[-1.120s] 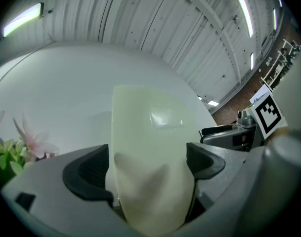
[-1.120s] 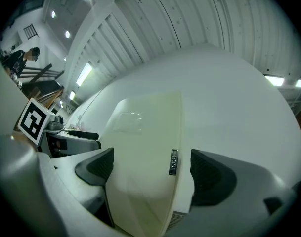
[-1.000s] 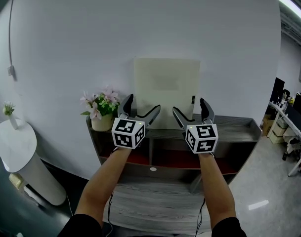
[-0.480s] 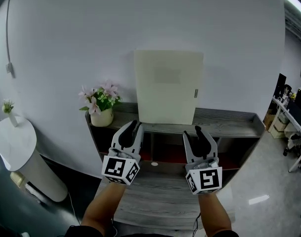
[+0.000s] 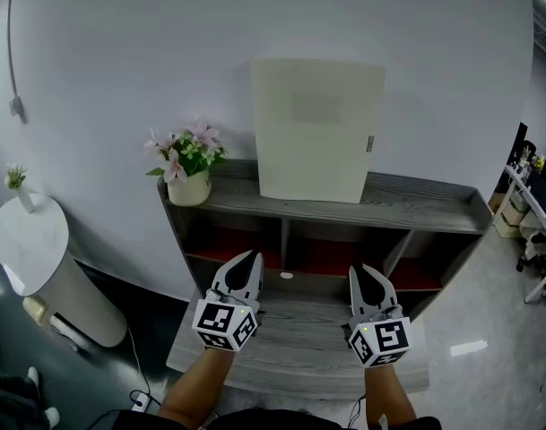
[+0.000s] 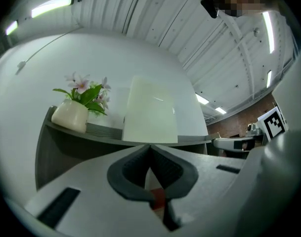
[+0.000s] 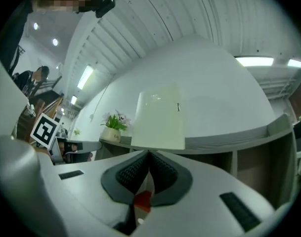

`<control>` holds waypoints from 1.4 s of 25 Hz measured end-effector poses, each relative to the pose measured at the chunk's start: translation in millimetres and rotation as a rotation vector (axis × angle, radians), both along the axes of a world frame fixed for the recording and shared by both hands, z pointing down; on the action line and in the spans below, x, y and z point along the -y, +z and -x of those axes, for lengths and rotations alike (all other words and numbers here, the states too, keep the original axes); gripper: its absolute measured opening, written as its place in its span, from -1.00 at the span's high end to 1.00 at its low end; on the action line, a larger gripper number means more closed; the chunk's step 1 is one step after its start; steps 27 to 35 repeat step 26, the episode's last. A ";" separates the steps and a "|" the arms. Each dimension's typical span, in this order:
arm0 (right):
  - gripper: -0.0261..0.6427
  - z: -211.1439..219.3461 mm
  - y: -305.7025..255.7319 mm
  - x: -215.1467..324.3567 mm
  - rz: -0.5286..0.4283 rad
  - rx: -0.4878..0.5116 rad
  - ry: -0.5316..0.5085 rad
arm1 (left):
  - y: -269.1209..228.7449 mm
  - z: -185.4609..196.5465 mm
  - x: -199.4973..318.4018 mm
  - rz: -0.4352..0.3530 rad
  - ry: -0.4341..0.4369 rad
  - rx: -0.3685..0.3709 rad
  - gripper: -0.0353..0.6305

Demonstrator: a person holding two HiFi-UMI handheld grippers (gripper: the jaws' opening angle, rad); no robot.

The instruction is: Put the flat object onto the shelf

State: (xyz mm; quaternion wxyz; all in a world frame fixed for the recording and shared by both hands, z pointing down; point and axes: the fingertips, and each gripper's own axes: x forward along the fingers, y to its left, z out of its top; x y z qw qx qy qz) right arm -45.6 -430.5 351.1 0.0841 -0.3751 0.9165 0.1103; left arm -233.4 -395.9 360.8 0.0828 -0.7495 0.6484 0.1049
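Note:
The flat object, a pale cream panel (image 5: 317, 131), stands upright on top of the grey wooden shelf (image 5: 434, 206) and leans against the white wall. It shows too in the left gripper view (image 6: 150, 115) and the right gripper view (image 7: 159, 118). My left gripper (image 5: 248, 260) is below and in front of the shelf, shut with nothing between its jaws. My right gripper (image 5: 369, 273) is beside it at the same height, also shut and empty. Both are well apart from the panel.
A cream pot of pink flowers (image 5: 188, 161) stands at the shelf's left end. The shelf has red-backed cubbies (image 5: 326, 256) and a lower grey ledge (image 5: 299, 348). A round white side table (image 5: 39, 267) stands at the left. Office desks (image 5: 537, 213) are at the right.
Both grippers let go of the panel, drew back and down away from the shelf top, and their jaws went from wide open to shut. The panel stays leaning on the wall.

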 end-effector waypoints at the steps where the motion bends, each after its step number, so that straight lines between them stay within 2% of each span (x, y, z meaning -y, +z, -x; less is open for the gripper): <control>1: 0.84 -2.3 3.3 -2.9 0.012 0.001 0.004 | 4.6 -0.5 -1.3 0.009 0.001 -0.006 0.88; 7: 0.85 -5.0 8.2 -9.8 -0.012 -0.039 0.052 | 10.5 -3.0 -4.3 0.010 -0.005 -0.002 0.88; 19: 0.85 4.3 8.6 -14.7 0.027 -0.014 0.017 | 18.0 -3.5 -5.6 0.036 -0.009 0.007 0.88; 23: 0.85 12.6 6.3 -18.4 0.010 -0.020 0.005 | 13.1 -1.9 -5.5 0.023 0.000 -0.014 0.88; 35: 0.85 15.7 7.4 -19.9 0.007 -0.022 0.006 | 7.8 -2.4 -7.6 0.009 0.002 -0.013 0.88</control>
